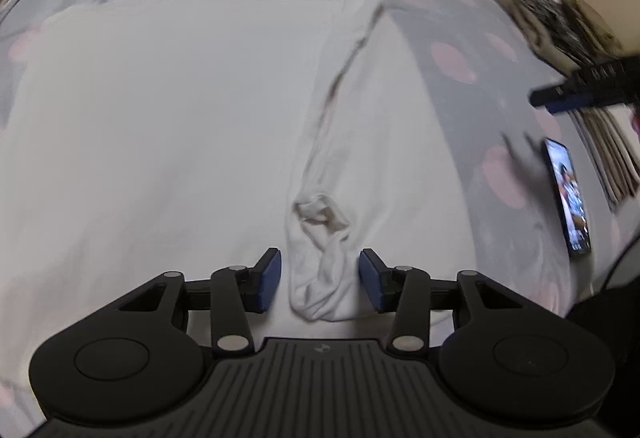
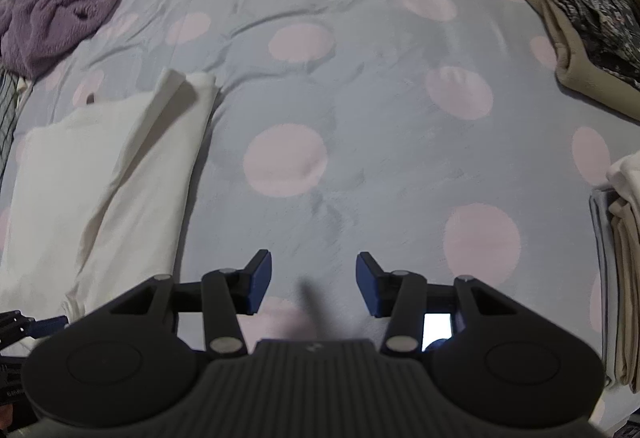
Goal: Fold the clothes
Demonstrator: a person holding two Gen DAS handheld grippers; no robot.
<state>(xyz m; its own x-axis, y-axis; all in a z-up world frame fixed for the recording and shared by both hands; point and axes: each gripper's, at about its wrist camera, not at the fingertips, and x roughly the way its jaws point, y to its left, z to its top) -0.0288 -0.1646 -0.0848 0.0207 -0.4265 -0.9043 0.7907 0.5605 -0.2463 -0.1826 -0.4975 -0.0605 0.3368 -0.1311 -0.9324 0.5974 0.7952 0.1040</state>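
A white garment [image 1: 160,126] lies spread flat on the bed, with a sleeve [image 1: 340,142] folded inward along its right side. The sleeve's bunched cuff [image 1: 324,286] sits between the blue pads of my left gripper [image 1: 320,280], which stands open around it without touching. In the right wrist view the same white garment [image 2: 100,178] lies at the left, its edge folded over. My right gripper [image 2: 314,284] hovers open over bare sheet, nothing between its fingers. Its tip [image 1: 560,98] shows at the right edge of the left wrist view.
The bed sheet [image 2: 340,98] is grey-blue with pink dots. A purple fleece [image 2: 52,18] lies at the far left. Folded olive and patterned clothes [image 2: 580,34] sit at the far right, a folded stack [image 2: 624,258] at the near right. A lit phone [image 1: 568,194] lies right of the garment.
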